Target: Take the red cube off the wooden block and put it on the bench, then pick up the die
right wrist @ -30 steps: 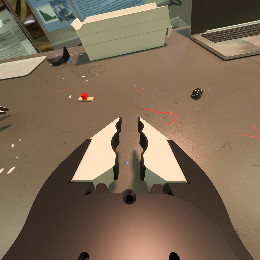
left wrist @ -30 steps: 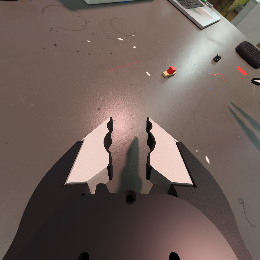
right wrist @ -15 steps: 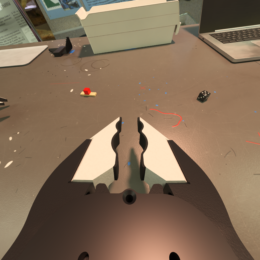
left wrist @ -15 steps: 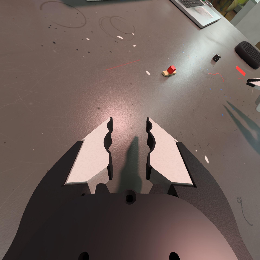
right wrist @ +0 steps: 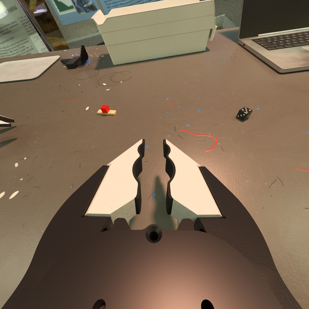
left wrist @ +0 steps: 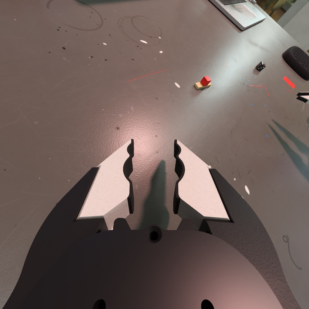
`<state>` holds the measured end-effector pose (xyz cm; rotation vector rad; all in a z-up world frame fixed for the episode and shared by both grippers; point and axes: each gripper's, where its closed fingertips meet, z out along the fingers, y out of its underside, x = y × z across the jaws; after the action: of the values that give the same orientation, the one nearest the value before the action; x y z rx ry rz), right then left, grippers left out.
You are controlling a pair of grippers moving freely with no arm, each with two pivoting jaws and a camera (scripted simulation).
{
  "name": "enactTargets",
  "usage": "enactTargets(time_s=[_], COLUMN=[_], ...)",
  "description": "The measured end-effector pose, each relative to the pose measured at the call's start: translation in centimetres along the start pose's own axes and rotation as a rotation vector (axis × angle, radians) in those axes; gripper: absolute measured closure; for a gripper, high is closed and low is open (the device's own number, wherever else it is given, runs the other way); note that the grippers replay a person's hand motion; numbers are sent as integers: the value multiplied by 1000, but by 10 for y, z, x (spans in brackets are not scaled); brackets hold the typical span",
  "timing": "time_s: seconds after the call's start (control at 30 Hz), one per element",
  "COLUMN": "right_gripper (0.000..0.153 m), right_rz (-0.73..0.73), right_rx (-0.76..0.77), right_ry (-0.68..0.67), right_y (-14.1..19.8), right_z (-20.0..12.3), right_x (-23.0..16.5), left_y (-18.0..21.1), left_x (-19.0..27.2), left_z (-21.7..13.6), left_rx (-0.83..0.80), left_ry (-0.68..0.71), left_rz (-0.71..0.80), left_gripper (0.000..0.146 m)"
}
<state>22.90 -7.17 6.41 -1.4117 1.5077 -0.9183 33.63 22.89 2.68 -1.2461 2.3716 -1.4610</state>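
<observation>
A small red cube (left wrist: 205, 80) sits on a flat wooden block (left wrist: 199, 85) on the grey-brown bench (left wrist: 83, 108), far ahead and right of my left gripper (left wrist: 153, 142), which is open and empty. In the right wrist view the red cube (right wrist: 105, 108) on the wooden block (right wrist: 110, 112) lies ahead to the left of my right gripper (right wrist: 153, 142), which is open and empty. A black die (right wrist: 244, 113) with white pips lies ahead to the right; it also shows in the left wrist view (left wrist: 260, 66). The right gripper's fingertips (left wrist: 303, 97) show at that view's right edge.
A white plastic bin (right wrist: 155, 33) stands at the back. An open laptop (right wrist: 280, 46) is at the back right, a grey mat (right wrist: 25, 68) and a black stepped holder (right wrist: 76, 58) at the back left. A black mesh pad (left wrist: 297, 60) lies beyond the die.
My right gripper has pulled back and turned a little, so the bin, cube and die sit farther right and the bin nearer the top. The left gripper has hardly moved.
</observation>
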Motion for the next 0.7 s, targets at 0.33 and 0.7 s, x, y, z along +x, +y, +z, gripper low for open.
enactTargets(time_s=[0.33, 0.7], right_gripper=[131, 131], right_rz=[7, 38], right_rx=[1, 7], right_ry=[-5, -26], right_y=[0, -1], right_z=[0, -1], right_x=[0, 1], left_y=[0, 2], left_x=[0, -1], left_z=[1, 4], left_rx=[-5, -24], left_ry=[1, -13], left_rz=[-2, 7], left_gripper=[77, 77])
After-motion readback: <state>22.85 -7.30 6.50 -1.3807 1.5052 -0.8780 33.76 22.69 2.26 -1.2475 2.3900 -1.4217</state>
